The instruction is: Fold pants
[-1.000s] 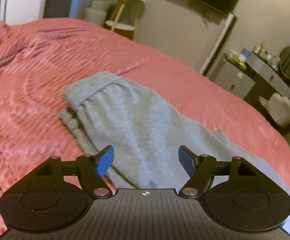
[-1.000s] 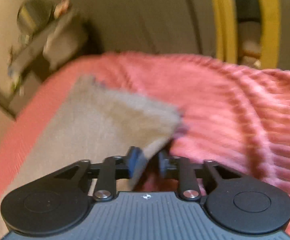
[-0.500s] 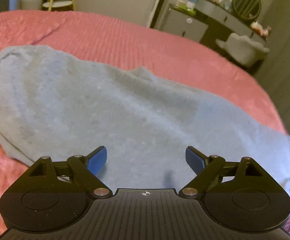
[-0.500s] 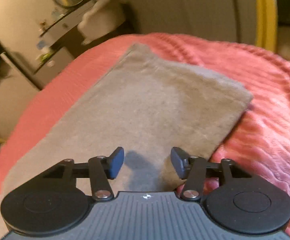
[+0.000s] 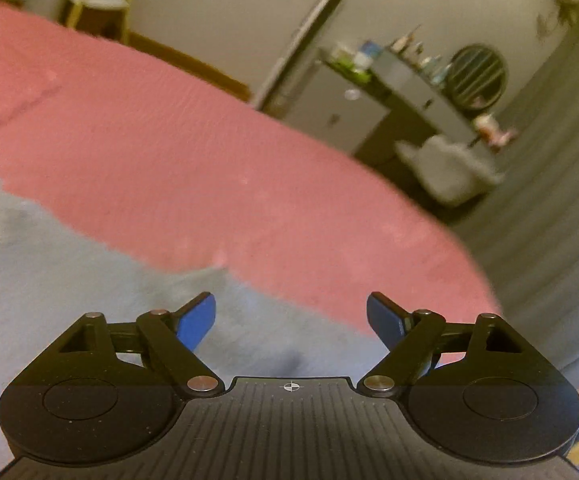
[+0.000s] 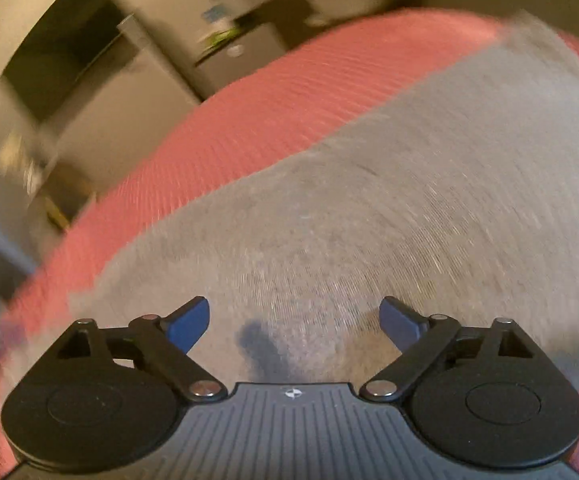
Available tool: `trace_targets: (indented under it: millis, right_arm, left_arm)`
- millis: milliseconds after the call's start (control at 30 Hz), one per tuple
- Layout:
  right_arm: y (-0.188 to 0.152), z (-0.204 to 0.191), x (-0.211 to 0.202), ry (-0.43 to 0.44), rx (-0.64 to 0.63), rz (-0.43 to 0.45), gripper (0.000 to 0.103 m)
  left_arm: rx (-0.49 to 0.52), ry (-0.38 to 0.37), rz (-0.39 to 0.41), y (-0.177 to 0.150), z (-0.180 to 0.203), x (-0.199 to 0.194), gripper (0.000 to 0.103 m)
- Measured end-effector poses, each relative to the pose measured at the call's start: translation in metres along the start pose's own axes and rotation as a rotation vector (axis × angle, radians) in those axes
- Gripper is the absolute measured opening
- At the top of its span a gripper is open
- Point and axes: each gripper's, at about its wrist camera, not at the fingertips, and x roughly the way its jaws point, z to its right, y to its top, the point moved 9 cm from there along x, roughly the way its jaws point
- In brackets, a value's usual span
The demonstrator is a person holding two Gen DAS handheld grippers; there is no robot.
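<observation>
Home bedroom, pink-covered bed (image 5: 209,152), dresser (image 5: 417,96) with round mirror (image 5: 475,76)

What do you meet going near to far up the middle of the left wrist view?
Left gripper with open jaws → grey pants → pink ribbed bedspread → grey cabinet → grey wall.

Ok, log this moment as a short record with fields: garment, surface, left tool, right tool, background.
garment: grey fleece pants, lying flat
surface: pink ribbed bedspread
left tool: jaws closing slightly, nothing gripped, over the pants' edge
right tool: jaws opening, nothing gripped, above the pants
background: grey dresser with round mirror, blurred
</observation>
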Motion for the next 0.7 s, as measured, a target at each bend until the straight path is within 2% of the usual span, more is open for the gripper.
trace_targets:
  millis: [67, 100, 133, 200, 267, 333, 433, 500, 567, 633, 667, 700]
  right_arm:
    - [-0.002, -0.001, 0.004, -0.003, -0.076, 0.008, 0.098]
    - [-0.002, -0.003, 0.006, -0.002, -0.095, 0.011, 0.100]
    - [-0.002, -0.006, 0.008, -0.010, -0.113, 0.016, 0.100]
    - [-0.003, -0.007, 0.011, -0.029, -0.153, 0.024, 0.100]
    - [-0.006, -0.003, 0.015, -0.042, -0.196, 0.031, 0.101]
    - [-0.008, -0.003, 0.020, -0.055, -0.229, 0.035, 0.101]
    - [-0.010, -0.002, 0.017, -0.054, -0.239, 0.049, 0.101]
    - [-0.010, 0.000, 0.017, -0.054, -0.239, 0.058, 0.101]
    - [-0.011, 0.000, 0.020, -0.059, -0.253, 0.061, 0.101]
    - [-0.011, -0.001, 0.022, -0.059, -0.257, 0.063, 0.101]
    - [-0.010, 0.000, 0.022, -0.056, -0.255, 0.063, 0.101]
    - [-0.010, 0.000, 0.022, -0.054, -0.252, 0.064, 0.101]
  left_arm:
    - [-0.035, -0.052, -0.081, 0.005, -0.002, 0.025, 0.083]
    - [-0.045, -0.049, -0.116, 0.005, -0.006, 0.037, 0.078]
    - [-0.054, -0.018, -0.142, 0.005, -0.014, 0.048, 0.066]
    - [-0.044, 0.004, -0.187, 0.002, -0.023, 0.064, 0.064]
    - [-0.049, 0.061, -0.256, -0.011, -0.032, 0.075, 0.064]
    - [-0.029, 0.103, -0.283, -0.024, -0.038, 0.074, 0.064]
    - [0.014, 0.111, -0.261, -0.026, -0.037, 0.075, 0.066]
    - [0.053, 0.162, -0.269, -0.022, -0.039, 0.092, 0.053]
    - [0.064, 0.202, -0.263, -0.016, -0.039, 0.107, 0.024]
    - [0.092, 0.217, -0.233, -0.005, -0.045, 0.107, 0.006]
    - [0.099, 0.209, -0.176, 0.004, -0.043, 0.106, 0.002]
    - [0.123, 0.225, -0.080, 0.017, -0.043, 0.100, 0.002]
